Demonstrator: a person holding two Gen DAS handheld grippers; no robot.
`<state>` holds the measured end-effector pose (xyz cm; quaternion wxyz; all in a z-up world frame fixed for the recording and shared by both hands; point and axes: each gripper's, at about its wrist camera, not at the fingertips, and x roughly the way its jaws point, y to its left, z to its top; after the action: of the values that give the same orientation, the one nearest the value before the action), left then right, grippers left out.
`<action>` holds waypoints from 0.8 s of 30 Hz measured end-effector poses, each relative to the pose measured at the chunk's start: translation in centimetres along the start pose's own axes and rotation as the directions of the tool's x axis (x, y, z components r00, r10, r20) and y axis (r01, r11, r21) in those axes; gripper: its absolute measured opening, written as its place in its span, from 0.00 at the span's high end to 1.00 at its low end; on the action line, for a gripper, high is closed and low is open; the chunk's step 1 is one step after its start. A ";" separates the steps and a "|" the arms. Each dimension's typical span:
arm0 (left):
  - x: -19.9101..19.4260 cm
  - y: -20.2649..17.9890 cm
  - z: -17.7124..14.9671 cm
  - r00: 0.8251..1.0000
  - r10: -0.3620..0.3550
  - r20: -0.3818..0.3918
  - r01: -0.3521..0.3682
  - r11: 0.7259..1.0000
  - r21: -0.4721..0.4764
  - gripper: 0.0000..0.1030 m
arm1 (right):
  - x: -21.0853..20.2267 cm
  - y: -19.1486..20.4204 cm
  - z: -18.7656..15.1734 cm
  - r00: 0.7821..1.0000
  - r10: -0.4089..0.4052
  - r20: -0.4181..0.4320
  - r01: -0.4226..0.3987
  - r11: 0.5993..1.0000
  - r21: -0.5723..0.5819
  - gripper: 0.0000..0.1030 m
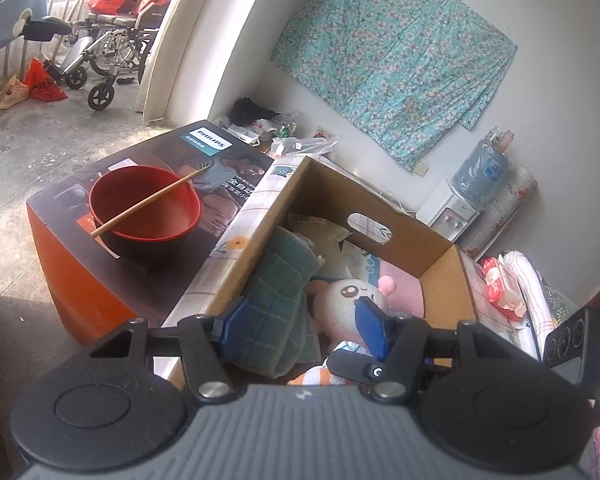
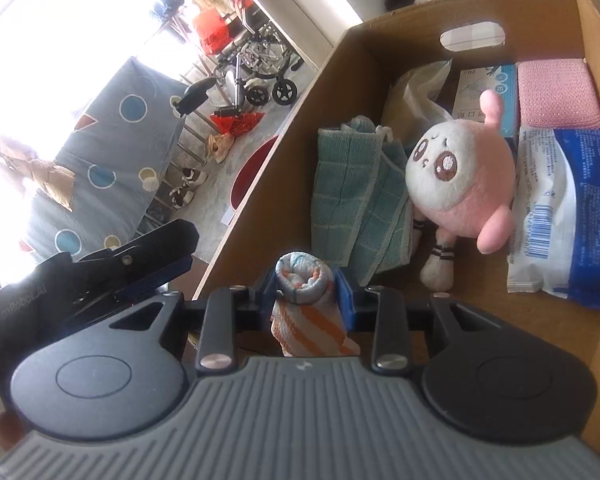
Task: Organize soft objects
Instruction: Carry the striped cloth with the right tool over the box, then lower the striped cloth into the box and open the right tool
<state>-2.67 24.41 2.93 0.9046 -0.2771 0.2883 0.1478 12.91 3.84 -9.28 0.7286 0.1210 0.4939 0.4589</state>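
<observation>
An open cardboard box (image 1: 444, 276) (image 2: 300, 128) holds a folded green checked towel (image 1: 276, 308) (image 2: 352, 196), a pink and white plush toy (image 1: 352, 296) (image 2: 460, 176), a pink sponge cloth (image 2: 556, 96), a blue and white tissue pack (image 2: 564, 212) and paper packets. My right gripper (image 2: 306, 292) is shut on a rolled orange-and-blue striped towel (image 2: 304, 280) just above the box's near end. That roll also shows in the left wrist view (image 1: 320, 372). My left gripper (image 1: 300, 324) is open and empty over the box's near edge, above the green towel.
A red bowl (image 1: 144, 212) with a chopstick across it sits on a Philips box (image 1: 148, 184) left of the cardboard box. A water dispenser (image 1: 468, 200) and a wheelchair (image 1: 100, 52) stand further off. A red tissue pack (image 1: 504, 288) lies right of the box.
</observation>
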 end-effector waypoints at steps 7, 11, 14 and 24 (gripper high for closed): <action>-0.2 2.3 0.7 1.000 -0.004 0.014 0.004 0.999 -0.033 0.43 | 0.0 1.1 1.0 0.999 0.016 -0.041 -0.017 1.000 -0.015 0.71; -0.2 2.8 0.7 1.000 -0.026 0.015 0.027 0.999 -0.028 0.43 | -3.3 1.7 2.9 0.998 -0.020 -0.060 0.013 0.994 -0.111 0.71; -0.2 2.8 0.6 0.999 -0.033 0.026 0.034 0.999 -0.029 0.42 | -4.9 2.0 3.7 0.995 -0.020 -0.102 0.008 0.992 -0.123 0.71; -0.2 2.9 0.3 1.000 -0.022 0.010 0.023 0.999 -0.035 0.42 | 4.4 2.4 4.9 0.964 0.010 -0.266 -0.037 0.995 -0.094 0.68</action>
<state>-3.97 26.83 2.07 0.9025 -0.2955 0.2782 0.1441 16.04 9.97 -8.05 0.6554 0.0285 0.5625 0.5032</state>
